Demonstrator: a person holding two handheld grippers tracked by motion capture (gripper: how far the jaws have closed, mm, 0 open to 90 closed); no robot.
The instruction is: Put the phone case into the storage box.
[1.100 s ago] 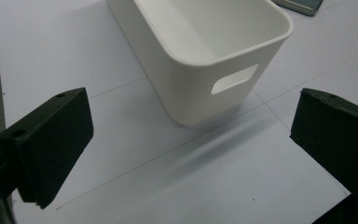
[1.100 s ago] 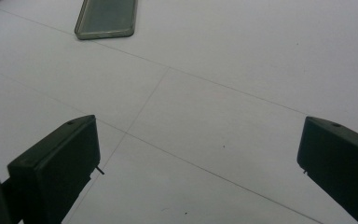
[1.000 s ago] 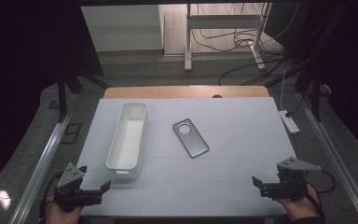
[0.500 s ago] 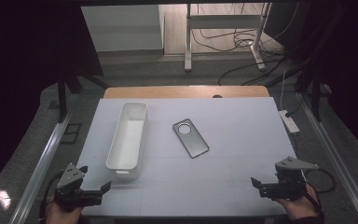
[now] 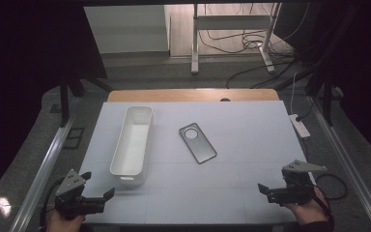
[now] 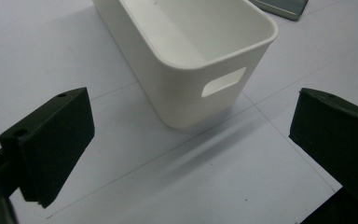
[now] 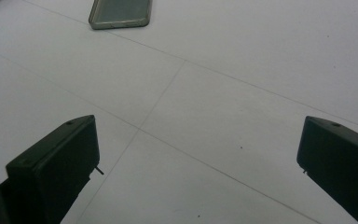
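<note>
Phone case point(image 5: 197, 143) lying flat just right of the white bin point(image 5: 132, 145), long axis diagonal, camera hole at its far-left end. Right gripper point(image 5: 264, 189) and left gripper point(image 5: 98, 185), jaws spread and empty, sit near the table's point(image 5: 251, 121) front edge; the case lies ahead-left of the right gripper.

A white table point(image 5: 251, 125) with a wooden far edge point(image 5: 193, 94) stands in a mostly dark room. Beyond that edge the grey floor point(image 5: 140, 72) is lit, and farther off from the table stand a white metal stand point(image 5: 232, 19) with black cables point(image 5: 251, 41) tangled at its feet and a pale wall panel point(image 5: 125, 29). A white power strip point(image 5: 300, 125) lies just beside the table's right edge, and metal rails point(image 5: 48, 164) run along both sides of it.
</note>
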